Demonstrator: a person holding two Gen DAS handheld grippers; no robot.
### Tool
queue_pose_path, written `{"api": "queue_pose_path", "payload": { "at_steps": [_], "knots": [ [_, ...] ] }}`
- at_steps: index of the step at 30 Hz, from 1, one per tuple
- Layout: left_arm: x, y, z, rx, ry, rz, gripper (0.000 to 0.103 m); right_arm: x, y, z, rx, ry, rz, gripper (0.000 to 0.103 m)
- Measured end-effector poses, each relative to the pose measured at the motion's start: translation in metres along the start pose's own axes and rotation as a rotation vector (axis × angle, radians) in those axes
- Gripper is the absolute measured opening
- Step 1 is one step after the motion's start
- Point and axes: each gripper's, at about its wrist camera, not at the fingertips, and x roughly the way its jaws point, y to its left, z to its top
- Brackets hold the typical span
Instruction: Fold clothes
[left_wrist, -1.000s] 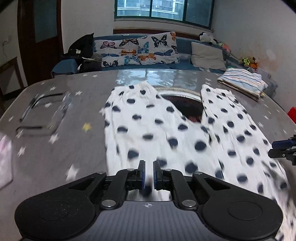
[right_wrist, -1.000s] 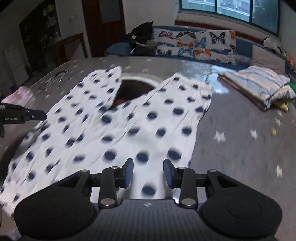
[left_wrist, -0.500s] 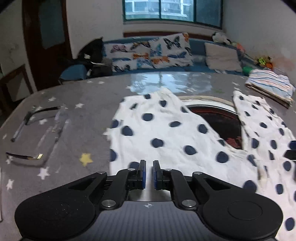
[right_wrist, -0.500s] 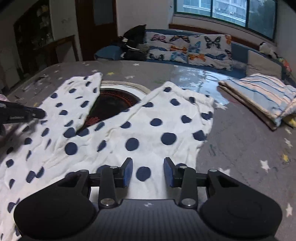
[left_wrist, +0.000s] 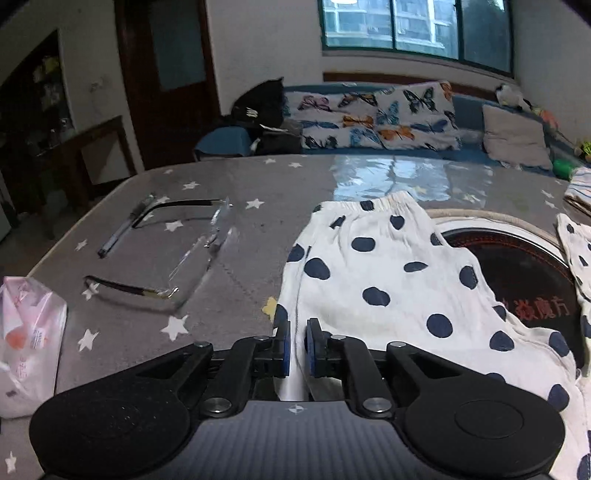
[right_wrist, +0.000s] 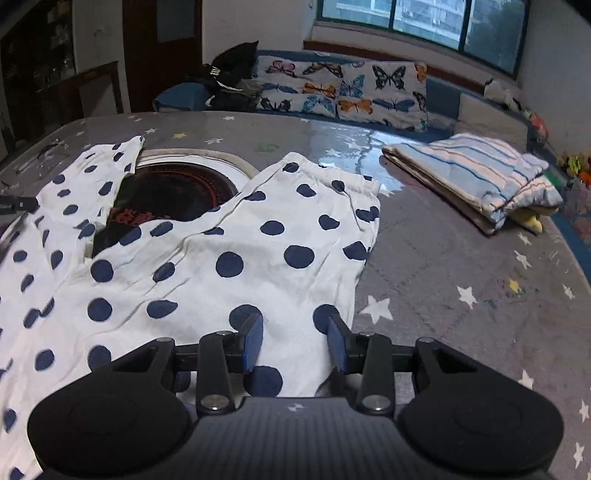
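**Both claws carry the trousers down onto the table**

The left claw (left_wrist: 297, 345), low centre of its view, has its jaws nearly together with a strip of white cloth pinched between them; they eased a touch wider in the last half second, the cloth still between the pads. The right claw (right_wrist: 295, 343) stands partly apart, a thicker fold of the trousers (right_wrist: 236, 258) bunched between its pads, which appear to press on it.

A second ago the dotted fabric was blurred, in motion. Now it lies sharp and spread on the table (left_wrist: 236, 266), legs reaching toward the upper frame either side of the round burner (right_wrist: 177, 192) (glasses (left_wrist: 177, 251) lie left, a folded garment (right_wrist: 476, 177) upper right). The spread looks about finished; letting go and the first fold likely follow.
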Motion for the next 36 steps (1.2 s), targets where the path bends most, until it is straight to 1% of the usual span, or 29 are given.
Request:
{"api": "queue_pose_path", "payload": {
  "at_steps": [2,5,7,10,15,21,24,27,32,36],
  "knots": [
    [-0.002,-0.003,0.006,0.012,0.007,-0.017,0.012,-0.002,-0.002,0.007,0.004,-0.022,0.027,0.037],
    [-0.004,-0.013,0.018,0.050,-0.020,-0.058,0.012,0.002,0.000,0.025,-0.008,-0.052,0.053,0.037],
    [0.001,-0.024,0.027,0.078,-0.024,-0.083,0.012,0.011,0.000,0.037,-0.014,-0.059,0.063,0.038],
    [0.020,-0.036,0.038,0.094,-0.006,-0.132,0.012,0.026,-0.003,0.055,-0.013,-0.063,0.075,0.038],
    [0.049,-0.045,0.049,0.101,0.012,-0.170,0.012,0.057,-0.017,0.072,0.013,-0.038,0.078,0.038],
    [0.075,-0.049,0.065,0.100,-0.002,-0.211,0.012,0.084,-0.024,0.089,0.014,-0.037,0.082,0.038],
    [0.081,-0.050,0.070,0.106,-0.015,-0.202,0.012,0.099,-0.032,0.095,0.044,-0.026,0.072,0.038],
    [0.085,-0.050,0.073,0.112,-0.031,-0.185,0.012,0.104,-0.040,0.095,0.061,-0.032,0.045,0.038],
    [0.090,-0.044,0.074,0.093,-0.061,-0.135,0.013,0.105,-0.053,0.094,0.084,-0.025,-0.048,0.039],
    [0.094,-0.041,0.078,0.077,-0.065,-0.103,0.014,0.105,-0.059,0.094,0.101,-0.020,-0.079,0.039]
  ]
}}
